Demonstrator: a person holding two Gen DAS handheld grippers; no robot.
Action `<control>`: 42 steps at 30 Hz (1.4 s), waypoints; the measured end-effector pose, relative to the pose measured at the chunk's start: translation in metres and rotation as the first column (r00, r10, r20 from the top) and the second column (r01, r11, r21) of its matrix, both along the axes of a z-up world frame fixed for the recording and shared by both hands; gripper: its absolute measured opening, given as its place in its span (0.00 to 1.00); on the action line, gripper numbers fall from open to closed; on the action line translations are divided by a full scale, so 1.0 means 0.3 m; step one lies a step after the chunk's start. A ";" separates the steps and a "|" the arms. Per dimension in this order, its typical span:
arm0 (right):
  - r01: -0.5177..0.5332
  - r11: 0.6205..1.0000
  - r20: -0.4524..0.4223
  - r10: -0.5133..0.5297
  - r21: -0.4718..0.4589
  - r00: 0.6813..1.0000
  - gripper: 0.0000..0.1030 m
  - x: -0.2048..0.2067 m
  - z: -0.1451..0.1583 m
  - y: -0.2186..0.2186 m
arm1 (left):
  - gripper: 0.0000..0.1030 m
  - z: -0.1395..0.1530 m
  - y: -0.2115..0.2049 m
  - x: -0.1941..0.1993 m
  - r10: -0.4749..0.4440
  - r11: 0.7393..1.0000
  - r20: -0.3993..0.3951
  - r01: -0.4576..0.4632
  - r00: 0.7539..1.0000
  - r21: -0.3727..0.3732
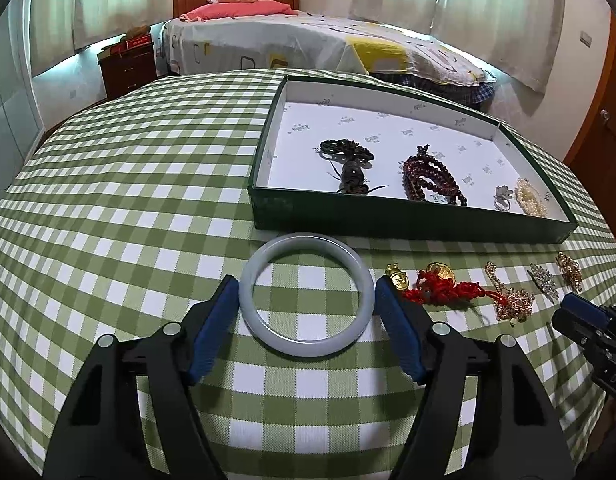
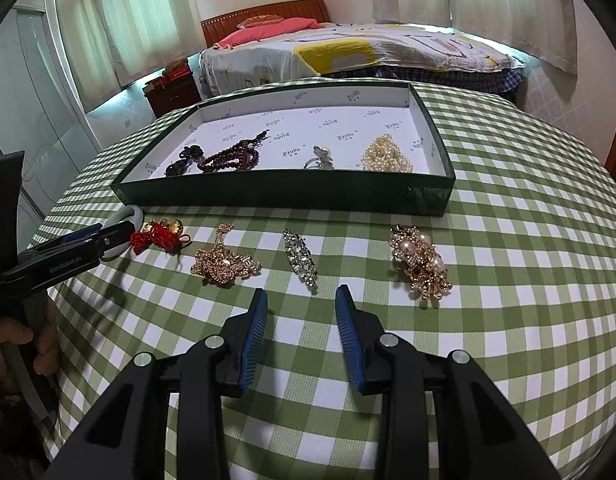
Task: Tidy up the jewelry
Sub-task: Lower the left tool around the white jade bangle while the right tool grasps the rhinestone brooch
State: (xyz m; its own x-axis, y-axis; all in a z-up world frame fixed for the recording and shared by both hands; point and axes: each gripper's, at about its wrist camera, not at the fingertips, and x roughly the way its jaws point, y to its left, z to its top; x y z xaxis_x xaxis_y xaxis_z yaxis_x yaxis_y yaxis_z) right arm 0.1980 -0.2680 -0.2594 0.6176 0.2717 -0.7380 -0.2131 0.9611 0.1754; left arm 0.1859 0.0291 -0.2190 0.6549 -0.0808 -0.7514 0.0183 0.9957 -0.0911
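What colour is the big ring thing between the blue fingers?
The bangle is pale milky white-grey, slightly see-through. It shows best in the left wrist view.

- The left wrist fisheye looks forward and down along its two blue-padded fingers (image 1: 216, 320), close above the green-and-white checked bench (image 1: 108, 208), facing the shallow dark-green cardboard tray with white lining (image 1: 388, 220) and, beyond it, the bed with a patterned cover (image 1: 308, 44).
- The right wrist fisheye sits further right, equally low and tilted down, its own blue-padded fingers (image 2: 256, 332) in the foreground.
- Both views share the tray, the row of loose jewellery before it, the bed and the curtained windows (image 2: 148, 20).
- Each camera catches the other gripper at its frame edge: the right gripper (image 1: 576, 312) in the left view, the left gripper (image 2: 88, 240) in the right view.
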 end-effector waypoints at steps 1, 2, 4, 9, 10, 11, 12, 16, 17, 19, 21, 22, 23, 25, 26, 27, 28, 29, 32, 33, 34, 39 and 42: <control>0.000 1.000 0.000 0.000 0.000 1.000 0.35 0.000 0.000 0.000 | 0.66 0.000 0.000 -0.002 -0.002 1.000 0.002 0.002 1.000 -0.004; 0.001 1.000 0.000 -0.001 0.000 1.000 0.35 0.001 0.000 0.001 | 0.66 0.001 0.000 -0.004 -0.007 1.000 0.004 0.007 1.000 -0.008; -0.001 1.000 0.000 0.001 0.000 1.000 0.35 -0.001 -0.001 0.000 | 0.66 0.005 -0.003 -0.012 -0.011 1.000 0.011 0.011 1.000 -0.005; -0.009 1.000 0.000 0.009 -0.001 1.000 0.35 0.010 0.002 0.008 | 0.66 0.023 -0.007 -0.039 -0.008 1.000 0.042 0.007 0.999 0.017; -0.010 1.000 0.001 0.010 -0.002 1.000 0.35 0.012 0.005 0.011 | 0.66 0.028 -0.005 -0.045 -0.005 1.000 0.048 0.004 0.999 0.020; -0.011 1.000 0.005 0.011 -0.001 1.000 0.35 0.016 0.008 0.013 | 0.66 0.032 -0.004 -0.048 -0.004 1.000 0.053 0.003 0.999 0.022; -0.012 1.000 0.007 0.012 -0.002 1.000 0.35 0.017 0.009 0.016 | 0.66 0.037 0.000 -0.053 -0.003 1.000 0.056 0.002 0.998 0.024; -0.009 1.000 0.012 0.009 -0.004 1.000 0.35 0.039 0.013 0.022 | 0.66 0.046 0.009 -0.058 0.008 1.000 0.059 -0.009 0.998 0.016; -0.009 1.000 0.011 0.009 -0.003 1.000 0.35 0.045 0.013 0.023 | 0.66 0.048 0.010 -0.059 0.009 1.000 0.060 -0.010 0.998 0.015; -0.011 1.000 0.010 0.011 -0.004 1.000 0.35 0.065 0.011 0.028 | 0.66 0.052 0.011 -0.063 0.009 1.000 0.064 -0.010 0.998 0.014; -0.012 1.000 0.009 0.012 -0.012 1.000 0.35 0.082 0.006 0.033 | 0.66 0.060 0.011 -0.060 0.007 1.000 0.068 -0.007 0.998 0.011; -0.012 1.000 0.007 0.012 -0.014 1.000 0.34 0.089 0.003 0.034 | 0.66 0.060 0.009 -0.059 0.005 1.000 0.069 -0.006 0.998 0.012; -0.014 1.000 0.001 0.014 -0.016 1.000 0.31 0.098 -0.002 0.037 | 0.66 0.062 0.008 -0.059 0.004 1.000 0.070 -0.005 0.998 0.012; -0.014 0.999 0.007 0.015 -0.031 1.000 0.27 0.099 -0.003 0.041 | 0.66 0.063 0.007 -0.060 0.004 1.000 0.070 -0.005 0.998 0.010; -0.016 0.999 0.007 0.016 -0.037 1.000 0.25 0.102 -0.001 0.041 | 0.66 0.065 0.005 -0.061 0.004 1.000 0.070 -0.004 0.998 0.009; -0.017 0.999 0.006 0.018 -0.042 1.000 0.20 0.102 -0.002 0.042 | 0.66 0.067 0.004 -0.061 0.004 1.000 0.071 -0.004 0.997 0.008; -0.017 0.999 0.006 0.017 -0.046 1.000 0.16 0.101 -0.002 0.042 | 0.66 0.068 0.005 -0.062 0.004 1.000 0.071 -0.005 0.997 0.009; -0.016 0.999 0.007 0.016 -0.051 1.000 0.15 0.100 -0.002 0.042 | 0.66 0.070 0.004 -0.064 0.004 1.000 0.071 -0.004 0.997 0.007; -0.017 0.998 0.012 0.018 -0.062 1.000 0.12 0.090 -0.004 0.044 | 0.66 0.078 -0.003 -0.069 0.000 1.000 0.074 -0.001 0.997 0.007; -0.018 0.998 0.014 0.019 -0.064 1.000 0.12 0.088 -0.004 0.046 | 0.66 0.080 -0.007 -0.071 -0.003 1.000 0.075 0.002 0.997 0.008; -0.020 0.998 0.015 0.021 -0.065 1.000 0.12 0.085 -0.004 0.048 | 0.66 0.082 -0.011 -0.073 -0.005 1.000 0.077 0.004 0.997 0.008; -0.018 0.998 0.023 0.020 -0.060 1.000 0.11 0.069 0.001 0.048 | 0.66 0.094 -0.021 -0.085 -0.013 1.000 0.087 0.013 0.996 0.007; -0.016 0.998 0.035 0.018 -0.057 0.999 0.11 0.064 0.015 0.046 | 0.66 0.108 -0.031 -0.095 -0.022 1.000 0.098 0.021 0.995 0.007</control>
